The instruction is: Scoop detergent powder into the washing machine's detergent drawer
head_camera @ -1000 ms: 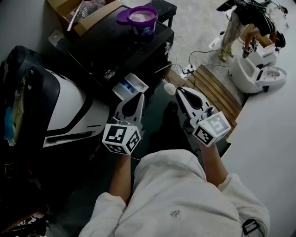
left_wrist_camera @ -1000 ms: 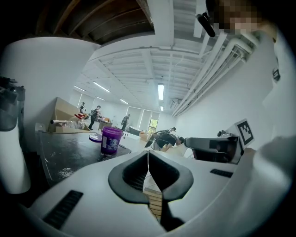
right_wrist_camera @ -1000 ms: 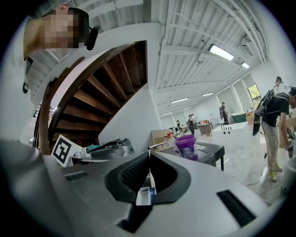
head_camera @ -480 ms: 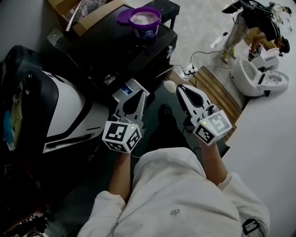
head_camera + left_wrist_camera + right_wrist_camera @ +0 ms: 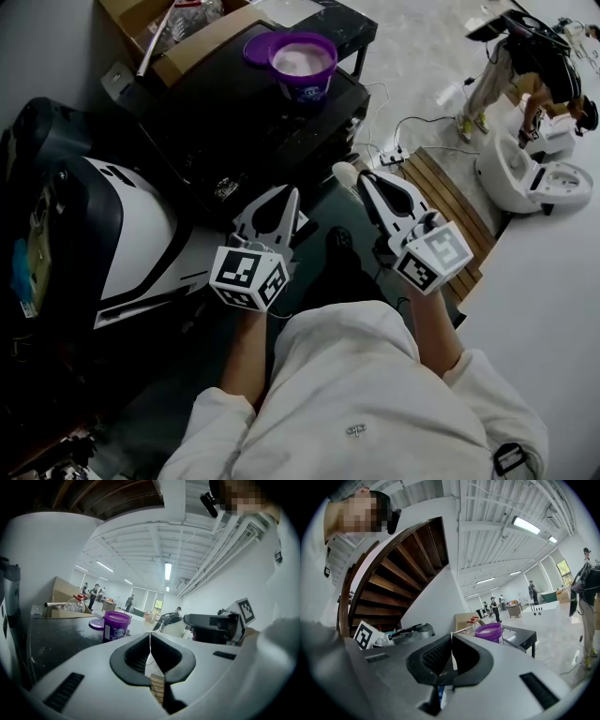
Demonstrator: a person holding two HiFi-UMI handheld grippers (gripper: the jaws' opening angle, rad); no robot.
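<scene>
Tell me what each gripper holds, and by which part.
The right gripper pinches a white scoop, apparently by its handle, with the bowl sticking out. The left gripper is shut and empty.

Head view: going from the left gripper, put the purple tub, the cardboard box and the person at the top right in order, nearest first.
1. The purple tub, ahead of the left gripper on the black table.
2. The cardboard box, beyond the tub, at the back left.
3. The person, far right, across the floor.

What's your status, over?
Left gripper shut, empty. Right gripper shut on scoop. Tub open on table. Path looks free.
</scene>
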